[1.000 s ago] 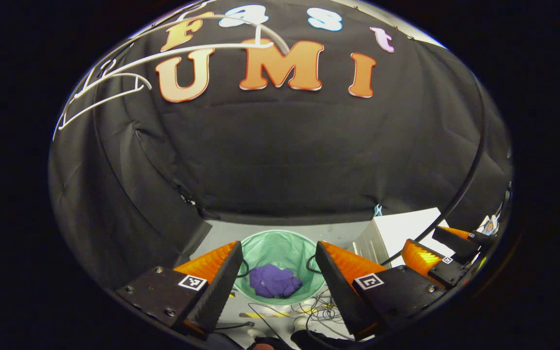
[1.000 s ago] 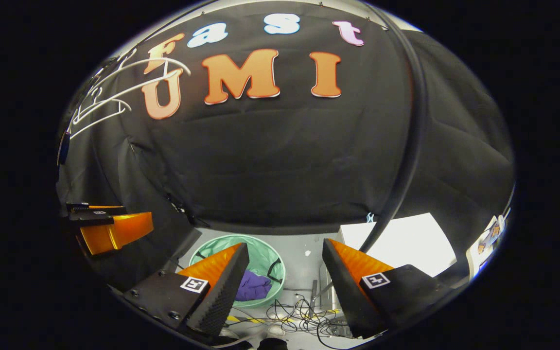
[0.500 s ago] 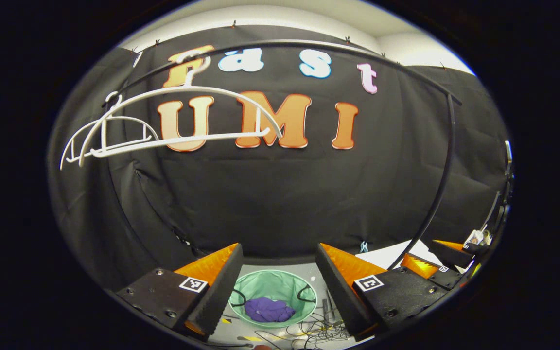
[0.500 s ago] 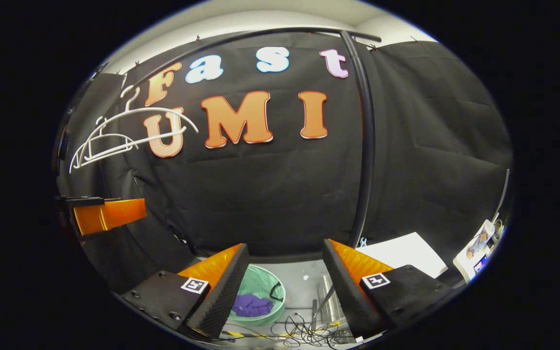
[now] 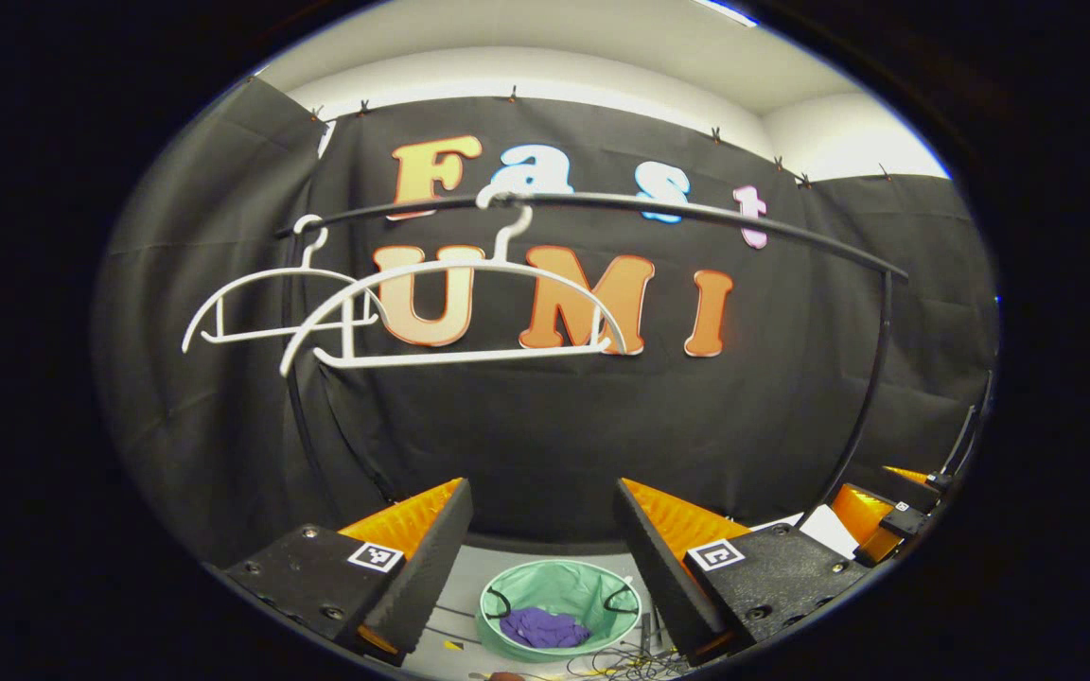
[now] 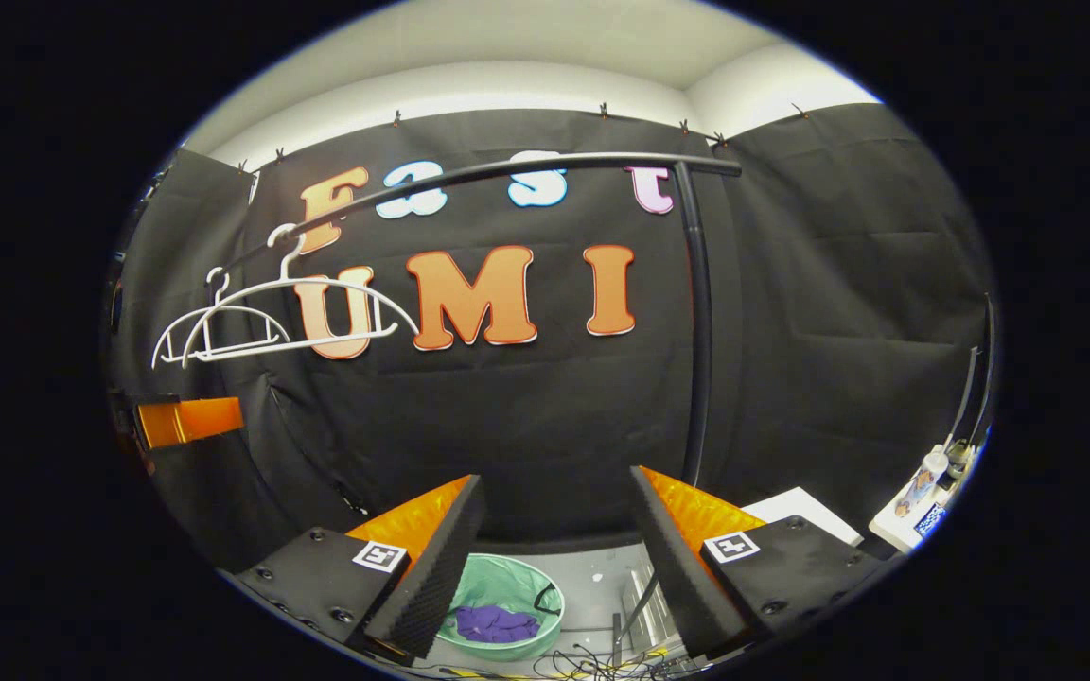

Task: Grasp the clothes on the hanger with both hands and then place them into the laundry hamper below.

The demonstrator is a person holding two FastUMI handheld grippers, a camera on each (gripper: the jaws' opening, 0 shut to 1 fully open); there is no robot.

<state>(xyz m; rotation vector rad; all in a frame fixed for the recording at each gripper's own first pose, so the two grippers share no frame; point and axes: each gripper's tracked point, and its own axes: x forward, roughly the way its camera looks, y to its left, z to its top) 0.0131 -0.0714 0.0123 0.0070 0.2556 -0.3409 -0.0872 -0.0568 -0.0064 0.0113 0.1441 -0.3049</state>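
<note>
A purple garment [image 5: 542,626] [image 6: 495,623] lies crumpled inside the mint-green laundry hamper [image 5: 592,590] [image 6: 512,580] on the floor. Two bare white hangers [image 5: 455,312] [image 6: 290,317] hang on the black rail [image 5: 659,208] [image 6: 507,170], high above the hamper. My left gripper [image 5: 540,553] is open and holds nothing, raised well above the hamper. My right gripper [image 6: 554,553] is also open with nothing between its fingers. The right gripper [image 5: 876,515] appears at the right edge of the left gripper view, and an orange finger [image 6: 187,420] of the left gripper at the left edge of the right gripper view.
The rail's black upright post [image 6: 696,331] stands right of the hamper. Loose cables [image 6: 592,662] lie on the floor near the hamper. A white box [image 6: 805,508] sits at the right, and a small table with bottles [image 6: 923,492] lies farther right.
Both grippers have risen and tilted up, staying open. The hamper with the purple garment has dropped lower and shrunk in both views, and the hangers and rail have come down into view.
</note>
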